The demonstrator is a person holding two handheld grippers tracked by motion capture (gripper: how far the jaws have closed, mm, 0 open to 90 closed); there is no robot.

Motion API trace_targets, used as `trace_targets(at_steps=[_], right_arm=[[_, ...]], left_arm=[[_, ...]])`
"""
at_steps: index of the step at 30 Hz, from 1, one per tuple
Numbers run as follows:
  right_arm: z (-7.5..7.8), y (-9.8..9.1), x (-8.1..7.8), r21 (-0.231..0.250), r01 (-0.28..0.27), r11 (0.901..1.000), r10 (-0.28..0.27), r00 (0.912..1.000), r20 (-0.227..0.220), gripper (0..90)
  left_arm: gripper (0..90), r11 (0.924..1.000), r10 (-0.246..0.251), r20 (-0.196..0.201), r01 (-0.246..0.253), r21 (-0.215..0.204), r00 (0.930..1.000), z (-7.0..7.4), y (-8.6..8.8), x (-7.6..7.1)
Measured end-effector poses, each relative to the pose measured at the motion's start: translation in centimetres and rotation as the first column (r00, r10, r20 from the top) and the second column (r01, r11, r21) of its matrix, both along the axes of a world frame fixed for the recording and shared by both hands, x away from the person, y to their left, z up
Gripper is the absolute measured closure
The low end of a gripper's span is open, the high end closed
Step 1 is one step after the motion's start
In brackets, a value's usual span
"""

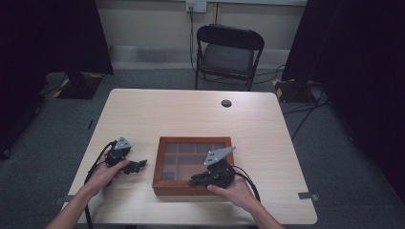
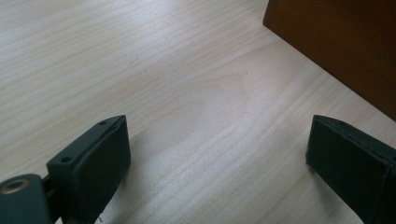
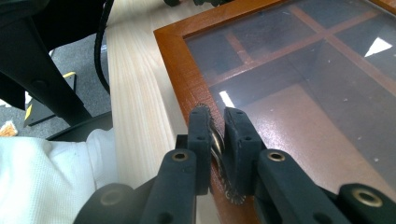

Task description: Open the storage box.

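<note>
The wooden box (image 1: 193,165) with the glass lid is sitting on the counter (image 1: 191,114), close to the person's edge. The right tool (image 1: 199,180) is reaching over the front rim of the box. In the right gripper view, the right tool (image 3: 217,135) is pinching its jaws nearly shut on a small metal clasp (image 3: 216,142) on the front edge of the lid.

The left tool (image 1: 138,165) is resting on the counter just beside the left side of the box. In the left gripper view, its jaws are standing wide apart and holding nothing.

I am thinking the clasp is tiny and shiny, so it could be slipping out of the jaws if the hand is pulling too fast. Nothing is holding the box down, so a pull could be dragging the whole box toward the counter's edge. The lid is glass, so a hard twist might be cracking it or bending the clasp.
</note>
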State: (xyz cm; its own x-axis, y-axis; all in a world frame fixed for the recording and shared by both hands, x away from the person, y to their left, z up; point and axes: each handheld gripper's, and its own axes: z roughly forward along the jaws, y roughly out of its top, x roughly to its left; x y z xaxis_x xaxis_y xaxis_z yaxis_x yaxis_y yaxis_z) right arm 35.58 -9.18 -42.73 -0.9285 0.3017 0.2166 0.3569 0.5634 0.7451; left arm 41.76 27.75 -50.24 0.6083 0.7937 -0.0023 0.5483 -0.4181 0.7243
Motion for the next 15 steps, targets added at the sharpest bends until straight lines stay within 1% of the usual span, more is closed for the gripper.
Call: trace_targets(at_steps=[8,11,15], right_arm=[[0.5,0.0,0.0,0.006,0.005,1.0,-0.005,1.0,-0.007,82.0],[0.8,-0.1,0.1,0.011,0.008,0.9999,-0.008,1.0,-0.002,82.0],[1.4,-0.2,0.2,0.023,0.011,0.9997,-0.011,0.9999,-0.004,82.0]], left_arm=[[5.8,1.0,0.0,0.0,0.0,0.0,1.0,0.0,0.0,0.0],[5.8,0.9999,-0.006,0.004,0.006,0.008,1.0,0.0,0.1,0.0],[5.7,0.9999,-0.007,0.007,0.007,0.008,1.0,0.0,0.1,0.1]])
